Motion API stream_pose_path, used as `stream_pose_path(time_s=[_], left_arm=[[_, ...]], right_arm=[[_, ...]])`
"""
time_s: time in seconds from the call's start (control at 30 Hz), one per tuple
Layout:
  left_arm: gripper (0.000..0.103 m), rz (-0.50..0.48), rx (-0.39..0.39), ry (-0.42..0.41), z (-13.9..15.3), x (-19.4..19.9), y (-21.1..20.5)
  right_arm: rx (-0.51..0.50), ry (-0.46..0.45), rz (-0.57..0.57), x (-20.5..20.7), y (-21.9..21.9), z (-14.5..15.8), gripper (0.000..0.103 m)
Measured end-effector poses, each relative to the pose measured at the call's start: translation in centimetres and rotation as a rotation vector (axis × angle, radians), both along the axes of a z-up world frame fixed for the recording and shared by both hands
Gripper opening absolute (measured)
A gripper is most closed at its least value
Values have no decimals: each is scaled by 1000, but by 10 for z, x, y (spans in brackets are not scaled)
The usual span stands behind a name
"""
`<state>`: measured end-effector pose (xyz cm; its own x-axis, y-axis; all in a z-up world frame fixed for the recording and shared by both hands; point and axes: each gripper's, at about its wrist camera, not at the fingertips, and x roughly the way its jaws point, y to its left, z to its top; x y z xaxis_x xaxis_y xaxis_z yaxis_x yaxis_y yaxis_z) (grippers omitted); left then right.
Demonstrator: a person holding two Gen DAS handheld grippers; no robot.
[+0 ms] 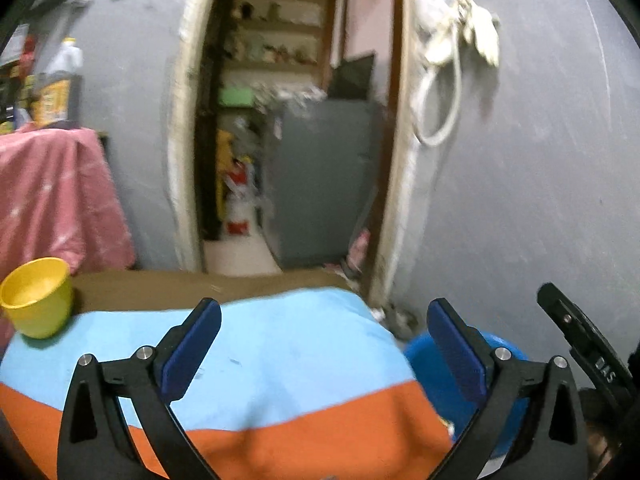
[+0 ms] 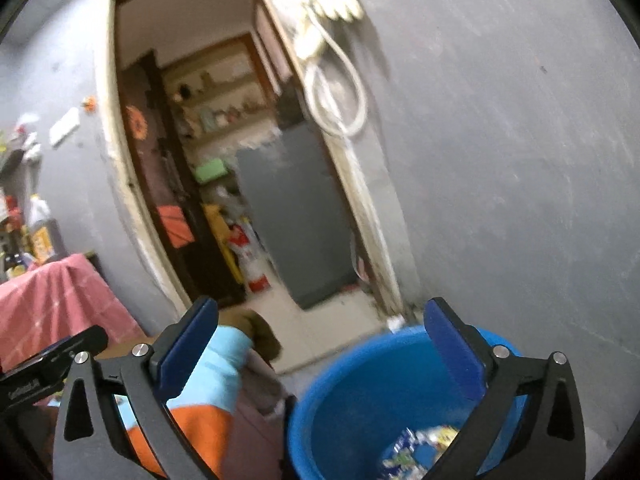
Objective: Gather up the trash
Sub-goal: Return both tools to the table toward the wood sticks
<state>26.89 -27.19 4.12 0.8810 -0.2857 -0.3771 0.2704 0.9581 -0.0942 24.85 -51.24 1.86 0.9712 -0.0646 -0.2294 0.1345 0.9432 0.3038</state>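
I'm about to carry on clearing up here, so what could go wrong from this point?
Both grippers are open and empty, the right gripper over the blue bucket, which already holds wrappers.
1. The left gripper hangs above the cloth-covered table; a sweep leftward could knock the yellow cup off the edge.
2. The bucket stands close beside the table, so a swing could tip it.

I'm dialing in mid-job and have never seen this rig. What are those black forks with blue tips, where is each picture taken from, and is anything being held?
Each fork is a hand-held two-finger gripper with a camera behind it, looking along the fingers. The left gripper hangs open over a blue-and-orange cloth on a table; a yellow cup stands at the cloth's far left. The right gripper is open above a blue bucket with colourful wrappers at the bottom. Neither holds anything. Both face a grey wall and a doorway.
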Motion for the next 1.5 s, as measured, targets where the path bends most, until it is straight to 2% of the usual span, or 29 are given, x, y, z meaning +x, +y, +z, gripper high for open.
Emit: stream_pose_path(time_s=[0.13,0.33,0.53,0.73,0.93,1.1,1.23,1.5], left_arm=[[101,88,-42,-52,7,-9,36],[101,193,-52,-70,12,-13,85],[101,266,-33,-84,5,-17,124],[101,296,-21,-91,-2,-25,160],[101,279,18,-97,-13,-26,182],[101,236,62,-77,-23,-21,196],[101,235,70,-19,-34,-10,207],[101,230,-5,149,-47,12,223]], right_arm=[[-54,-82,69,1,28,9,103],[-122,-194,177,1,74,19,103],[-189,-236,248,4,113,22,103],[-263,-223,312,9,150,15,103],[-341,-163,360,20,183,12,103],[-342,-62,400,39,202,10,103],[-360,38,431,56,214,1,103],[-407,236,480,87,235,-18,103]])
